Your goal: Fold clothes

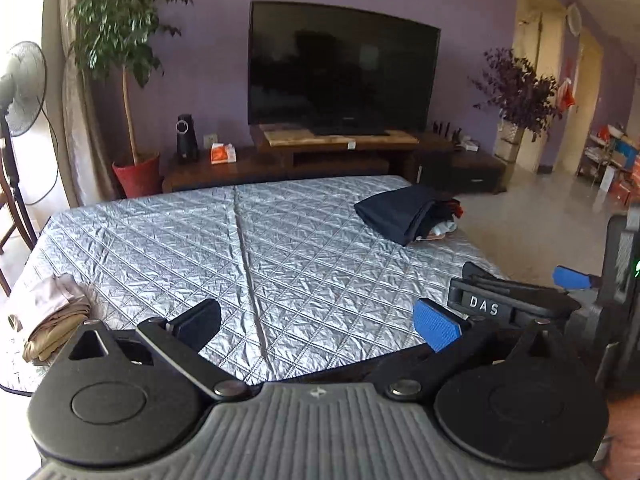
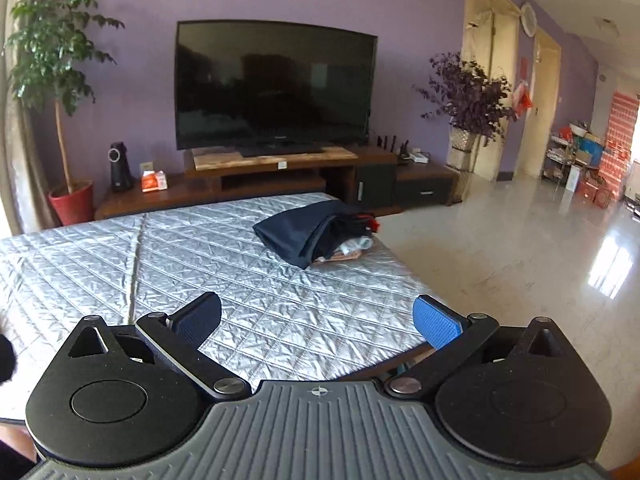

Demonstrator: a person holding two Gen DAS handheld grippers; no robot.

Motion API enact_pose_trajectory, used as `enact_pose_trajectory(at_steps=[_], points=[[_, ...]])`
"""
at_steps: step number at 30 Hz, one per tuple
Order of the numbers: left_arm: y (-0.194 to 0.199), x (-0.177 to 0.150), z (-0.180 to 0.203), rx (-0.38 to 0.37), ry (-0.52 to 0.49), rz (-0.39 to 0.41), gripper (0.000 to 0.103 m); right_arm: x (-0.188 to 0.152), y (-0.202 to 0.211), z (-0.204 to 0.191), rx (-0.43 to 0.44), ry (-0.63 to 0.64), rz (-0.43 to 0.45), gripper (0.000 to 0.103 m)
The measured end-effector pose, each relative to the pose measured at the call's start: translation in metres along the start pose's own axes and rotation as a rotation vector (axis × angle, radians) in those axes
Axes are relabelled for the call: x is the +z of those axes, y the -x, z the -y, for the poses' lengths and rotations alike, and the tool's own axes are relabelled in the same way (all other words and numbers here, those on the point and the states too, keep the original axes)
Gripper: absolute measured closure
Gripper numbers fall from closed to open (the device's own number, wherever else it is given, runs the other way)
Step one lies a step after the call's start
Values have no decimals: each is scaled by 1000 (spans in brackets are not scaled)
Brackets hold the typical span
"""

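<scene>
Left gripper [image 1: 318, 326] agape, right gripper [image 1: 520, 300] marked "DAS"

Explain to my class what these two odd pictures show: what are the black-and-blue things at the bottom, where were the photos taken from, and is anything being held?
There is no robot here. A person holds a two-finger grasping tool in each hand, and a wide-angle camera on each looks forward along its fingers. One picture comes from the left tool, the other from the right tool. Both stand open and hold nothing. They hover over a silver quilted cover. On it lie a dark folded pile of clothes at the far right and beige clothes at the near left edge. Behind stands a television.
</scene>
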State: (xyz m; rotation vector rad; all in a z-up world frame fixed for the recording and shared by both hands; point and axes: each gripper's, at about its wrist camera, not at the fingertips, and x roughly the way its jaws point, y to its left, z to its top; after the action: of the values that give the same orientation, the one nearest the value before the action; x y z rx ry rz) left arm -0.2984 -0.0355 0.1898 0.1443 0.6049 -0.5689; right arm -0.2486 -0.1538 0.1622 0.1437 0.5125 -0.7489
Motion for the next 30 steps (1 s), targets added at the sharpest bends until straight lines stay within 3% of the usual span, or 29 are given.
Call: enact_pose_trajectory(at_steps=[3,6,9,13,18,23,30], points=[[-23,7,-8,39,-55,28,1,-4,-44,-17,40,44,-25,0],[-51,14,-20,60,-81,-8,1,-10,-90,-32,83,3,-86,0],[-76,17,-40,57,-67,-29,1,-23,-138,-37,170,-65,-199,1],[-101,15,-61,117,-93,-24,1,-32,-176,-42,225,-101,-356,2],[-116,2,-74,167,-114,18,1,-32,-183,-51,241,-66,-379,2],[-133,-8,-76,236,-110,-33,1,-25,-192,-74,302,14,-366,2],[-154,-26,-91,220,-85,-109,1,-13,-210,-89,316,-28,-359,1]])
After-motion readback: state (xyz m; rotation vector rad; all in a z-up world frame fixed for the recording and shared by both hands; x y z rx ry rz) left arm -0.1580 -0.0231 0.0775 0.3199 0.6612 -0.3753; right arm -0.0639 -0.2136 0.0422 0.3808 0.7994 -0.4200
